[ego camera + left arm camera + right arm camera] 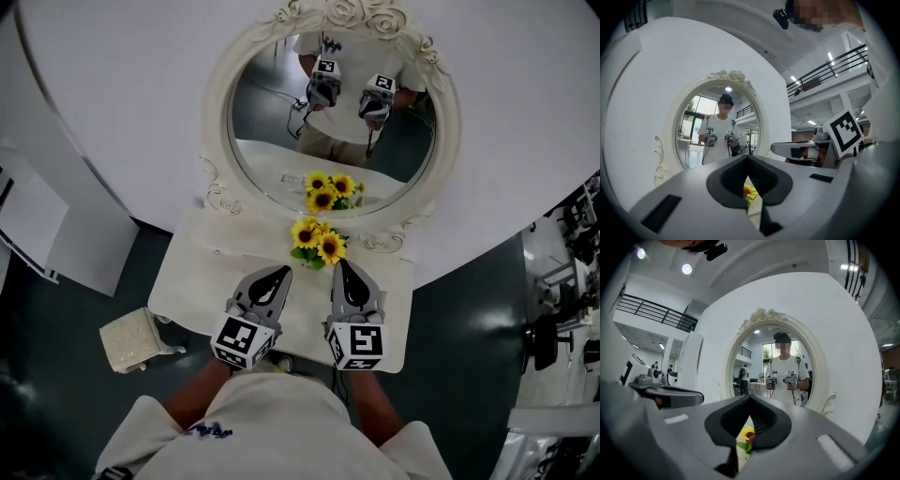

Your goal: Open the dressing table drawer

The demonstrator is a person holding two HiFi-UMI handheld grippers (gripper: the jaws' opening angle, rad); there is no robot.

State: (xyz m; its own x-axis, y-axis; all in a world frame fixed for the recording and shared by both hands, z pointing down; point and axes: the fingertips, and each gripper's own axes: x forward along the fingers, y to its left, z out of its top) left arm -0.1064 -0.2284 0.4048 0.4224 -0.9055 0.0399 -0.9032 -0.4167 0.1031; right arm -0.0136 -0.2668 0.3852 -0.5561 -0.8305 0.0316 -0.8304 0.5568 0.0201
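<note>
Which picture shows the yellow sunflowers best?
The head view. It looks down on the whole bunch of sunflowers standing on the dressing table in front of the mirror, with nothing covering them. The left gripper view and the right gripper view each show only a small yellow sliver low in the middle; the rest is hidden.

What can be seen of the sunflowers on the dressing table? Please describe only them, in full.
The sunflowers are a small bunch: several yellow blooms with dark centres and green leaves below. Whether they are real or artificial cannot be told. They stand on the white dressing table, at the foot of the oval mirror, which shows their reflection. The left gripper and right gripper point toward them, both apart from them.
</note>
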